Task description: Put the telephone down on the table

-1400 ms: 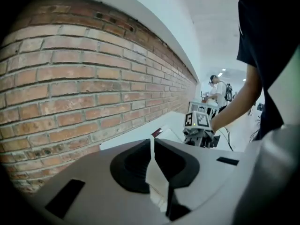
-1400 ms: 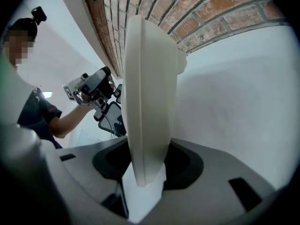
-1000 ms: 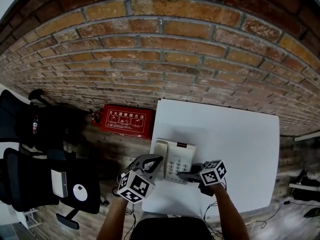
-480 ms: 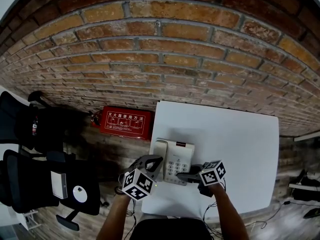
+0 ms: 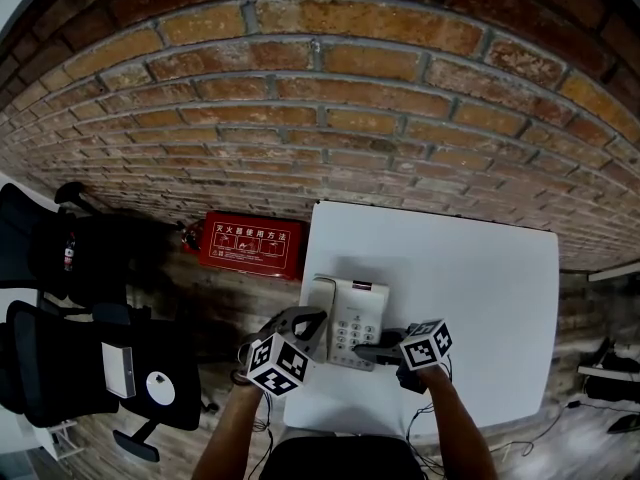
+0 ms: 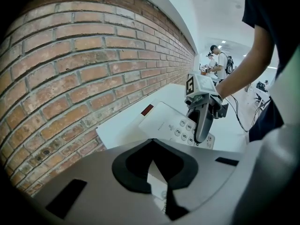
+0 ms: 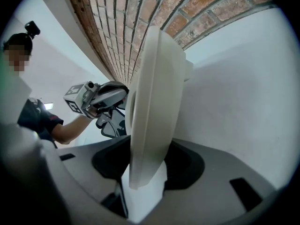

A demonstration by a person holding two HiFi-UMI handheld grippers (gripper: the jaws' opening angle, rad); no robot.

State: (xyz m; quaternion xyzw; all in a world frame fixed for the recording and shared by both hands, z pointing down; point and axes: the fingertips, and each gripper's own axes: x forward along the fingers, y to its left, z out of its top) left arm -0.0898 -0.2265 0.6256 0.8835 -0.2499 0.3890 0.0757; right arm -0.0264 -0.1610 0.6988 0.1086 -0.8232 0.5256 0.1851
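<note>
White telephone (image 5: 351, 312) clamped in the jaws of the right gripper (image 5: 370, 351) — left gripper (image 5: 318, 318) has jaws together.

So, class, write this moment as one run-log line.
right tool: clamped on telephone edge | left tool: shut, at telephone's left side | telephone: at left side of white table

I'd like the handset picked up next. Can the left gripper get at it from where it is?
Probably yes. The left gripper hangs right beside the handset at the left edge of the telephone, with nothing between them; its jaws are shut, so they must open first.
</note>
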